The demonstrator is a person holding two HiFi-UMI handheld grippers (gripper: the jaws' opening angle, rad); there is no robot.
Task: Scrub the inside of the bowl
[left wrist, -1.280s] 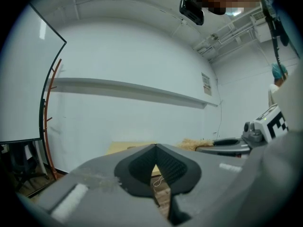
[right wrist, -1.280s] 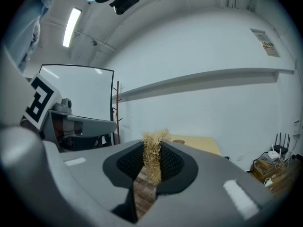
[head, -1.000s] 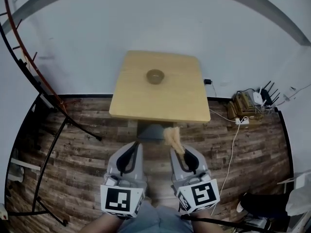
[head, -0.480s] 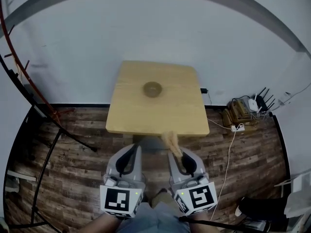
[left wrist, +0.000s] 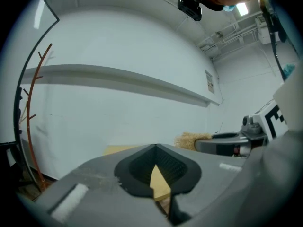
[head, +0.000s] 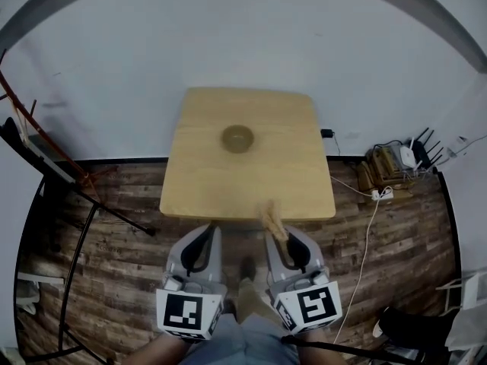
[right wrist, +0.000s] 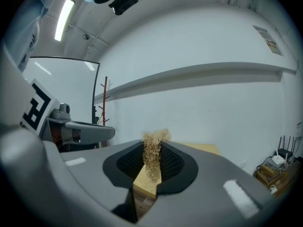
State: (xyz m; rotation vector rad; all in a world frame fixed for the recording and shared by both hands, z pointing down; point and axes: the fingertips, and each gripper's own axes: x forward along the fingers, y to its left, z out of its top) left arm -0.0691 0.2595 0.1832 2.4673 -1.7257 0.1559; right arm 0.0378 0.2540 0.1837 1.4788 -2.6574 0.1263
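- You had the right hand-held gripper (right wrist: 152, 151) clenched on a tuft of straw-coloured fibre scrubber (head: 269, 217). The pads pinched it near its middle, and the loose end stuck out past the tips. That looked like a sensible hold, since it left free bristle to reach the bowl wall.
- Your left hand-held gripper (left wrist: 155, 149) was closed at the tips with nothing between the pads. Only a wedge of table showed through the gap behind them. It was probably kept free to steady the bowl later.
- The bowl (head: 237, 138) sat upright near the middle of the table (head: 199, 192), towards the far side and well apart from both hand-held grippers.
- Both hand-held grippers hung side by side over the wooden floor (head: 114, 265), just short of the table's near edge. My judgement is that scrubbing had not begun and that you first needed to reach in over the table.
- Writing: each marker cube (head: 183, 312) carried a black-and-white square pattern with no words on it. A small notice (left wrist: 209, 82) hung on the wall, with print too small to read. No brand was visible on the bowl or the scrubber.
- A tangle of cables and a small box (head: 396, 166) lay on the floor to the table's right, clear of your reach line.
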